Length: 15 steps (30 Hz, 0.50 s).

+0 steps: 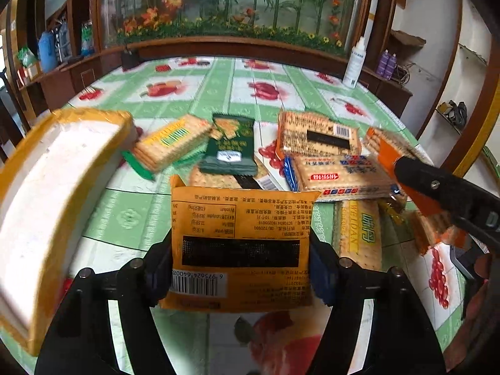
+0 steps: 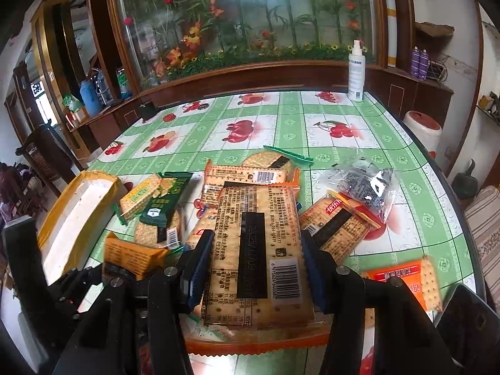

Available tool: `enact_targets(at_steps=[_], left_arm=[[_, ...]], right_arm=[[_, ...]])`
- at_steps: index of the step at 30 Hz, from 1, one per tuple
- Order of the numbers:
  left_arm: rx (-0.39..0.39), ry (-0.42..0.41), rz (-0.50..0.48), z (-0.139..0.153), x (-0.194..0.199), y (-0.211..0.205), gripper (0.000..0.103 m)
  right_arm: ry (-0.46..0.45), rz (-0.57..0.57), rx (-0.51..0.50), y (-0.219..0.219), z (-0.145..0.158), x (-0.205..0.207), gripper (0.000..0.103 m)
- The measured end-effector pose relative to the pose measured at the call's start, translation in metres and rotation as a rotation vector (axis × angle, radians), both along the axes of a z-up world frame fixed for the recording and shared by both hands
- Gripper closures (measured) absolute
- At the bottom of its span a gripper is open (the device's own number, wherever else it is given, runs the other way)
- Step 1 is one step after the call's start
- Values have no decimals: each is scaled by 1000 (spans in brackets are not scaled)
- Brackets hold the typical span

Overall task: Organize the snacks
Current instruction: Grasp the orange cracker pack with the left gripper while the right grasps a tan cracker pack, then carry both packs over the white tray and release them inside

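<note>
A yellow-orange cracker pack [image 1: 240, 243] sits between the left gripper [image 1: 240, 262] fingers, its barcode side up, and both pads press its edges, so the tool grips it above the table. The right gripper [image 2: 253, 268] clamps a clear pack of crackers [image 2: 256, 250] with an orange trim, label and barcode facing up. Beyond them lies a loose pile on the green fruit-print tablecloth [image 2: 281, 125]: a dark green packet [image 1: 229, 150], a green-striped cracker pack [image 1: 168, 143], a blue-and-red pack [image 1: 337, 175] and a crumpled clear bag [image 2: 365, 184]. A white box with yellow taped edges [image 1: 47, 193] stands left of the pile. A white spray bottle [image 2: 356, 72] stands at the table's far edge.
</note>
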State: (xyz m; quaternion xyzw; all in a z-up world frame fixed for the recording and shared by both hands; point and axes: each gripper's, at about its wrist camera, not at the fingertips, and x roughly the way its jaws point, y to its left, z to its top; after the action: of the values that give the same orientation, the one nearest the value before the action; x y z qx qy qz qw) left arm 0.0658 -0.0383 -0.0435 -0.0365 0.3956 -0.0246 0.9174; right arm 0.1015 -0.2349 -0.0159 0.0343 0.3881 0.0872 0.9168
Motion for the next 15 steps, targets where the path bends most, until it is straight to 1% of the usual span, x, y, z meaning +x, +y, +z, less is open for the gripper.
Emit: enact_targets(at_steps=[7,10,15], left_arm=[[25,-94,36,33,-30,24,33],[37,-115,57,41,-38,37,32],[35,-120,102,42,-47,63,32]], right_arm=[[-22,29,-1,12,9,-16,48],[-36,50,-3,21,15,-23,48],[-59,85,3,36,22,-35,48]])
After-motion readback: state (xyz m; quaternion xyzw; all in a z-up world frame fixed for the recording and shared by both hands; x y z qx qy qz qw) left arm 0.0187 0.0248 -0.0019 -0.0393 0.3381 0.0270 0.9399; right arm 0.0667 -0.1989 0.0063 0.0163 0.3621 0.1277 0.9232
